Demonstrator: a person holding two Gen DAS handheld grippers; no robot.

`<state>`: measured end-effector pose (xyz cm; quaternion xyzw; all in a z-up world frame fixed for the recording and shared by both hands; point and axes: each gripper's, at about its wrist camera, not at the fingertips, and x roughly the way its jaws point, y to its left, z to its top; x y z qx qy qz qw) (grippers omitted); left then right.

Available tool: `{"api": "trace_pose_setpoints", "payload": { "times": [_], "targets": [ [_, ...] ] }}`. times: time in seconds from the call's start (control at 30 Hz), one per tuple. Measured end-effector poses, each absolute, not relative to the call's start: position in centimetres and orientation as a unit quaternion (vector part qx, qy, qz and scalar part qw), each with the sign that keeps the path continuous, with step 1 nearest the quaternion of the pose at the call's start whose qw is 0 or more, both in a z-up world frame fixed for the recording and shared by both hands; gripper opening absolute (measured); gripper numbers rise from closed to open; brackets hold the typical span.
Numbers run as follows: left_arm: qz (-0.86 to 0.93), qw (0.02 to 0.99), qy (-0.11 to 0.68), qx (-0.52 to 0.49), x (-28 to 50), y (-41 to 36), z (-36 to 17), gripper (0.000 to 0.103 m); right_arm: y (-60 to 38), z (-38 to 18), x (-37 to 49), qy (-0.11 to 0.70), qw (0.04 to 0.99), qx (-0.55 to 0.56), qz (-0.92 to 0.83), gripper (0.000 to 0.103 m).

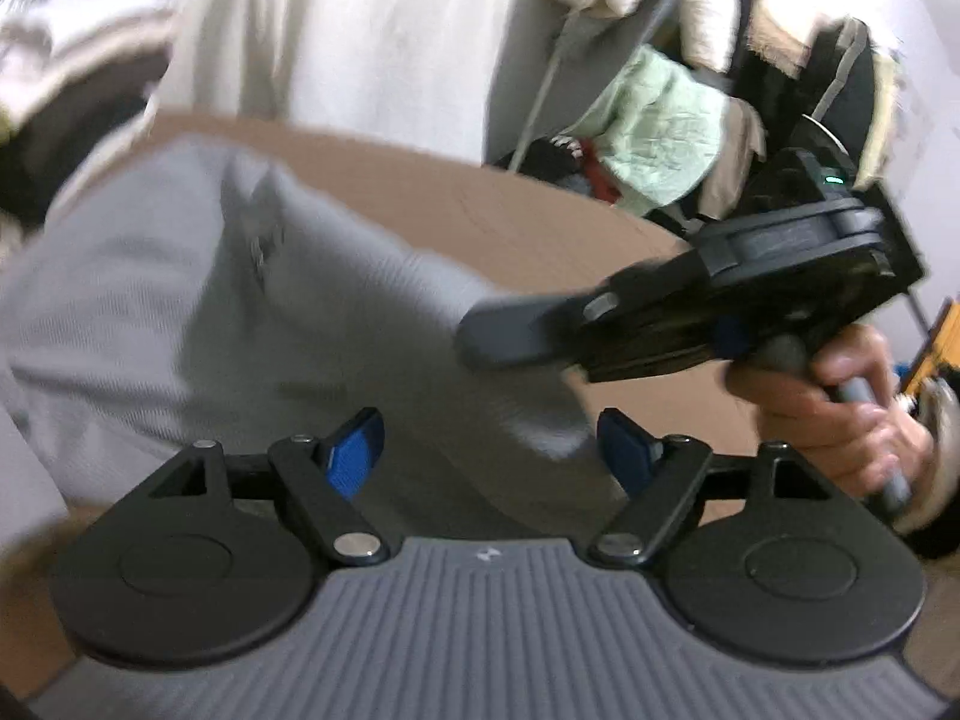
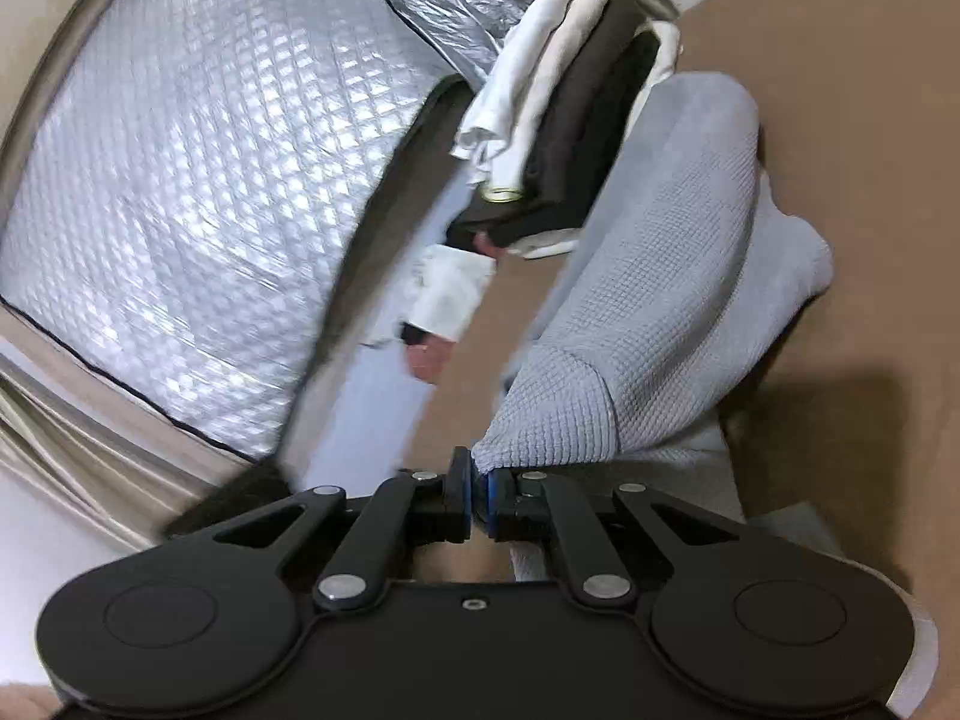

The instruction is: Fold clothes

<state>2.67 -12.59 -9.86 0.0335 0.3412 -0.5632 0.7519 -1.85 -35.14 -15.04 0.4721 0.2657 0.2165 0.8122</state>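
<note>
A pale grey waffle-knit garment [image 1: 252, 312] lies bunched on a brown table [image 1: 540, 222]. My left gripper [image 1: 489, 456] stands open just above its near edge, blue pads apart, nothing between them. In the left wrist view the right gripper [image 1: 498, 330] comes in from the right, held by a hand [image 1: 840, 408], its fingers pressed onto the cloth. In the right wrist view my right gripper [image 2: 478, 489] is shut on an edge of the grey garment [image 2: 672, 276], which rises in a fold ahead of it.
A stack of folded white and dark clothes [image 2: 570, 120] sits at the table's far end. A silver quilted sheet [image 2: 198, 198] hangs beyond it. A person in white [image 1: 360, 30] stands behind the table, next to a heap of mixed clothes [image 1: 660, 132].
</note>
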Motion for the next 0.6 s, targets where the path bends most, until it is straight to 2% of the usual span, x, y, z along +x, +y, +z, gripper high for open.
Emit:
{"api": "trace_pose_setpoints", "payload": {
  "times": [0.1,0.13,0.17,0.2,0.4,0.5,0.6],
  "targets": [
    [-0.498,0.803,0.322,0.058,3.3,-11.7,-9.2,0.077,-34.7,-14.7,-1.8,0.278,0.827,0.442,0.210,0.008],
    [-0.475,0.819,0.314,0.066,3.5,-11.4,-9.0,0.059,-34.3,-14.6,-1.6,0.282,0.827,0.436,0.215,0.008],
    [-0.452,0.834,0.307,0.074,3.7,-11.1,-8.8,0.021,-33.8,-14.5,-1.5,0.287,0.828,0.429,0.218,0.011],
    [-0.428,0.849,0.299,0.082,3.9,-10.9,-8.6,0.002,-33.7,-14.3,-1.4,0.294,0.830,0.421,0.217,0.014],
    [-0.279,0.919,0.248,0.129,5.2,-9.1,-7.3,0.003,-34.6,-14.6,-2.0,0.304,0.833,0.422,0.186,0.015],
    [-0.189,0.950,0.219,0.115,7.1,-5.5,-6.0,0.003,-35.6,-15.0,-2.1,0.306,0.836,0.427,0.158,0.016],
    [-0.135,0.966,0.197,0.101,8.2,-3.0,-5.2,0.003,-36.0,-16.3,-1.6,0.314,0.835,0.430,0.137,0.023]
  ]
}}
